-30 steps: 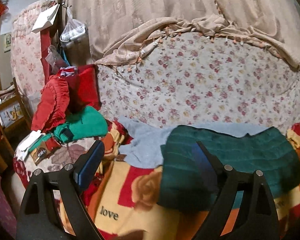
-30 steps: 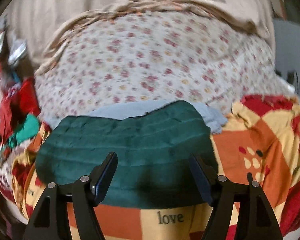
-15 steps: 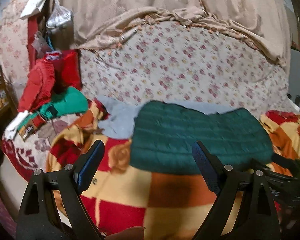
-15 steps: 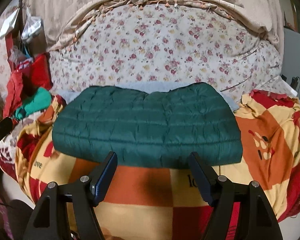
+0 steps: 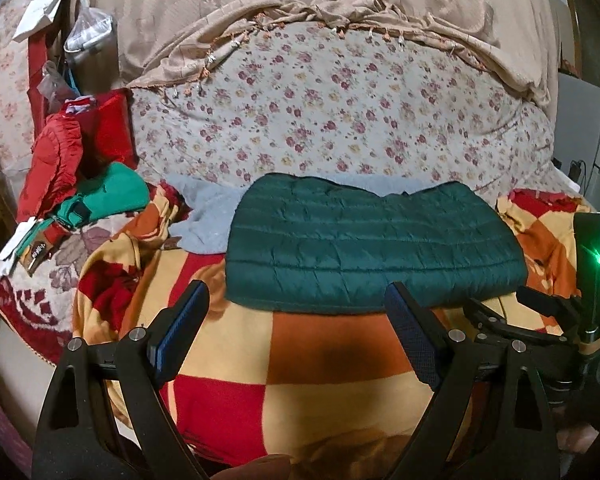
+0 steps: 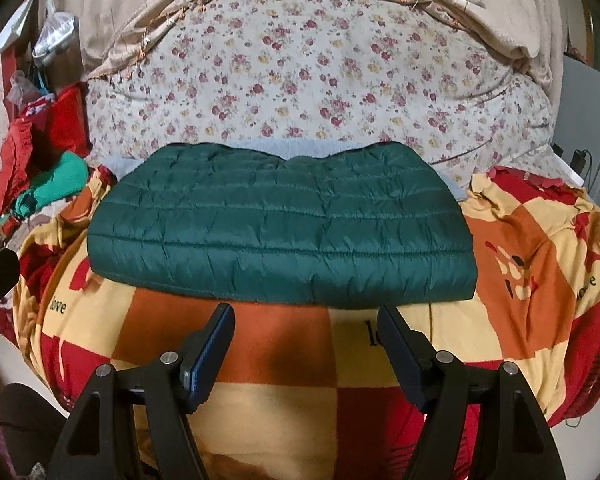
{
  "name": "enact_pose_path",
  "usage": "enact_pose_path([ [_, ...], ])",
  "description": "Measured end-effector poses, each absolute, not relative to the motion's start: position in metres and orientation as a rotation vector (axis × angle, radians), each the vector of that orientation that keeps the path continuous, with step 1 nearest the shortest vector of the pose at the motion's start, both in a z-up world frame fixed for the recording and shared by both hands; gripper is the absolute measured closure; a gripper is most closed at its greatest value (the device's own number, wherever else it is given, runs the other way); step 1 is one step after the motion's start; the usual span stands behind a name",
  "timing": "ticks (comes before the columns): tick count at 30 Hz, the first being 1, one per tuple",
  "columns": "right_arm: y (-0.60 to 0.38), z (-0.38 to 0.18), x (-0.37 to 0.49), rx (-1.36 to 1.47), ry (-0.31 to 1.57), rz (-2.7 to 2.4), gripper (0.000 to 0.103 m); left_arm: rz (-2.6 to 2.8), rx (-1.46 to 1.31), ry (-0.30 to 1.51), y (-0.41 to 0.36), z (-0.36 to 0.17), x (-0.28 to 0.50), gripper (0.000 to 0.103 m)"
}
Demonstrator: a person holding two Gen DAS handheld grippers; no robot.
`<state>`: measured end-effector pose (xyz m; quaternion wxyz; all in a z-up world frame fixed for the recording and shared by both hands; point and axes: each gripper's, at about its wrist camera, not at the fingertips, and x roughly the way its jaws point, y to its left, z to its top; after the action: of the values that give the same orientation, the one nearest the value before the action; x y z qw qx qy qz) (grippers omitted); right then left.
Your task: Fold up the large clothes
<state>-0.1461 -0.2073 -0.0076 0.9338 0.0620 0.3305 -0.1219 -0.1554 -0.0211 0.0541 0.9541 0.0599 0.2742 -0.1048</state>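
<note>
A dark green quilted jacket [image 5: 372,240] [image 6: 280,232] lies folded into a flat rectangle on a checked orange, red and yellow blanket [image 5: 300,360] [image 6: 284,344]. A light blue garment [image 5: 208,212] shows from under its far and left edges. My left gripper [image 5: 296,312] hangs open over the blanket, just short of the jacket's near edge, with nothing between its fingers. My right gripper [image 6: 306,326] is also open and empty, close in front of the same near edge. The right gripper's body [image 5: 548,320] shows at the right of the left wrist view.
A floral quilt [image 5: 340,120] [image 6: 300,88] rises behind the jacket, with a beige fringed cloth [image 5: 300,12] over it. Red and teal clothes [image 5: 84,176] [image 6: 56,184] are piled at the left. A grey appliance [image 6: 588,128] stands at the far right.
Both grippers have drawn back toward the near side of the bed and away from the jacket, which now lies whole in view. The jaws stayed open and empty.
</note>
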Motion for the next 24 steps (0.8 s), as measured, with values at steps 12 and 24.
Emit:
enact_pose_path([
  [12, -0.207, -0.019, -0.144, 0.119, 0.713, -0.265, 0.032, -0.245, 0.11, 0.635, -0.028, 0.039, -0.148, 0.014],
  [24, -0.205, -0.026, -0.143, 0.107, 0.73, -0.279, 0.032, -0.274, 0.1, 0.689, -0.032, 0.029, -0.144, 0.014],
])
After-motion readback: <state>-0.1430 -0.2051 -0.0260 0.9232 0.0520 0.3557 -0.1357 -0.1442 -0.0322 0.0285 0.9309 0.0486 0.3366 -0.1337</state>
